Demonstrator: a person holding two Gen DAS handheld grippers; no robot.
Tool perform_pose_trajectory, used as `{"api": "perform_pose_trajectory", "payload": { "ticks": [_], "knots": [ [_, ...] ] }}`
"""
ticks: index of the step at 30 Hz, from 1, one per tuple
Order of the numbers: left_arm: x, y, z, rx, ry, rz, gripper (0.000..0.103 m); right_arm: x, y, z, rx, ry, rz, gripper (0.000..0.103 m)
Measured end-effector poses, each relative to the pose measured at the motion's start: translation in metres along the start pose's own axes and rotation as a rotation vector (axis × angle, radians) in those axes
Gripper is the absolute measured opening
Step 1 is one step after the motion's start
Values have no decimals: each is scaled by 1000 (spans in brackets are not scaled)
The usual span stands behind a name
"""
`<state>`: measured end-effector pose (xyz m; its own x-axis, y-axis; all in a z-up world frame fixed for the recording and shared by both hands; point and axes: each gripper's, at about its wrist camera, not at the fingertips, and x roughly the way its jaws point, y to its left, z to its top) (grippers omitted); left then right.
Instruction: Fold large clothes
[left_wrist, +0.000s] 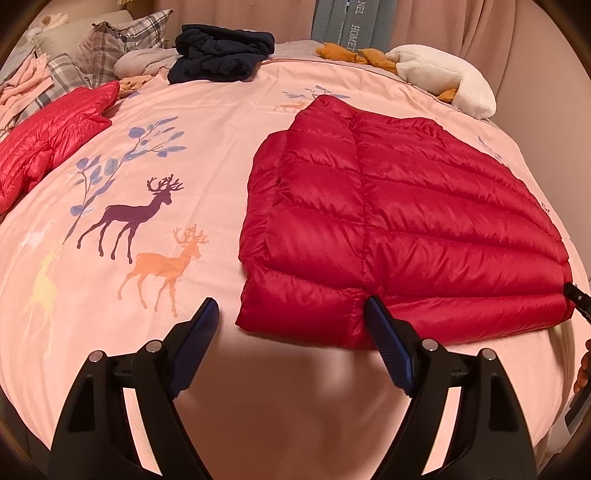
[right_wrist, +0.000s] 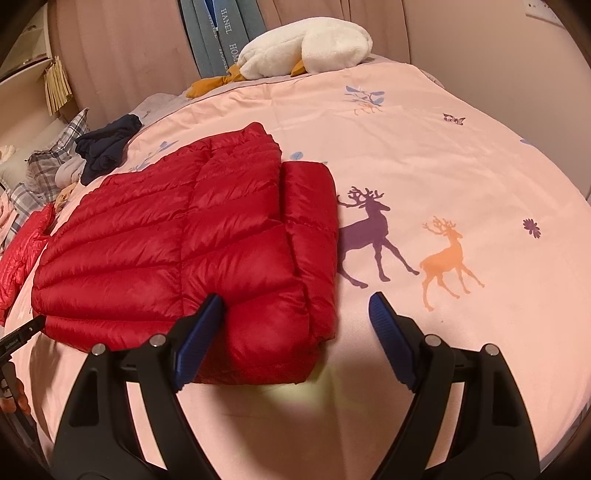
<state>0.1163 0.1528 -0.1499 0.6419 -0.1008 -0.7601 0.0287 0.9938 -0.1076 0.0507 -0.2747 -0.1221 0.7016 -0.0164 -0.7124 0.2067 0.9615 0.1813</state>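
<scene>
A dark red quilted down jacket (left_wrist: 391, 221) lies flat on the pink bedspread (left_wrist: 207, 155), sleeves folded in over its body. My left gripper (left_wrist: 291, 314) is open and empty, just before the jacket's near left corner. In the right wrist view the jacket (right_wrist: 177, 251) lies left of centre. My right gripper (right_wrist: 297, 308) is open and empty, over the jacket's near right corner, its left finger (right_wrist: 201, 332) above the fabric. The tip of the other gripper shows at the edge of each view (left_wrist: 578, 299) (right_wrist: 22, 334).
A second, brighter red down jacket (left_wrist: 48, 140) lies at the far left. A dark navy garment (left_wrist: 221, 51) and checked pillows (left_wrist: 110, 48) sit at the back. A white plush goose (right_wrist: 306, 46) lies along the far edge. Curtains (right_wrist: 122, 51) hang behind the bed.
</scene>
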Motion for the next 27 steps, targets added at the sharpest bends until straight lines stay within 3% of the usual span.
{"api": "perform_pose_trajectory", "payload": {
  "ticks": [22, 27],
  "knots": [
    [-1, 0, 1, 6, -4, 5, 82, -2, -1, 2, -5, -4, -21, 82],
    [-8, 4, 2, -1, -18, 15, 82, -12, -4, 5, -11, -37, -67, 82]
  ]
}}
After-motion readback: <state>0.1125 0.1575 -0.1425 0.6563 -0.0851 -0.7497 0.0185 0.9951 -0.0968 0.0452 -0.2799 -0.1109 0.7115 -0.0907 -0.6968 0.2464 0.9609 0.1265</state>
